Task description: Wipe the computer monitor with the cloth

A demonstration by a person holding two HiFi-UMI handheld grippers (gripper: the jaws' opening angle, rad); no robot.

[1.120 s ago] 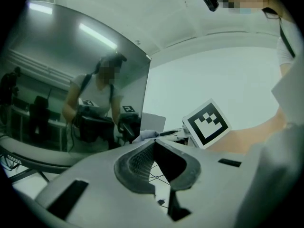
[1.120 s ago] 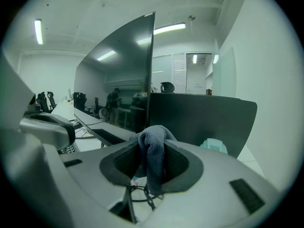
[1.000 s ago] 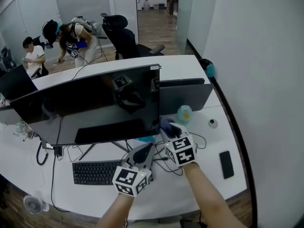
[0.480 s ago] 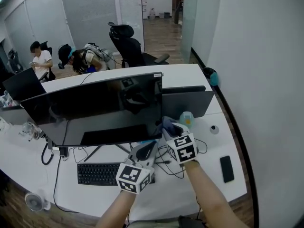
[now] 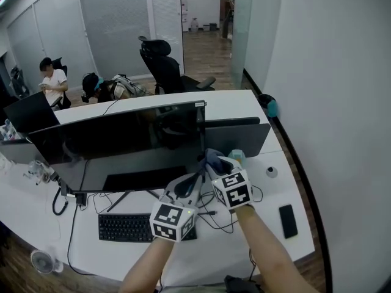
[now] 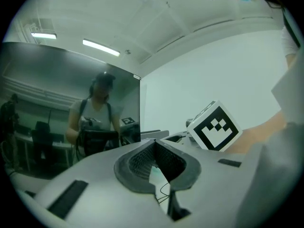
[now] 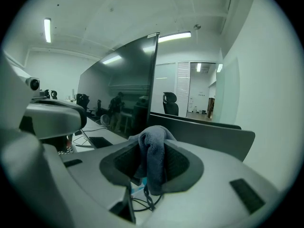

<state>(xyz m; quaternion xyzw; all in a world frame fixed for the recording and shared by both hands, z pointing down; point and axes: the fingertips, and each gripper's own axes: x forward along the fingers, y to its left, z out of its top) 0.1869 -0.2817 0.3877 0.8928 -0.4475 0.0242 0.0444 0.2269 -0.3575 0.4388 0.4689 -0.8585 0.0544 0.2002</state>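
Jaws of my right gripper [image 7: 151, 148] pinch the soft blue-grey cloth [image 7: 154, 161] near the big black flat monitor's [image 5: 122, 142] corner. Left gripper [image 6: 153, 145] jaws are pressed together, empty. I think all the wiping is still left.

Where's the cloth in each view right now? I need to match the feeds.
Head view: cloth at centre, held in the right gripper, by the monitor's lower right corner.
Left gripper view: not in it.
Right gripper view: cloth low at centre, pinched between the jaws.
Shared landmark: the monitor's right edge, seen in all three views.
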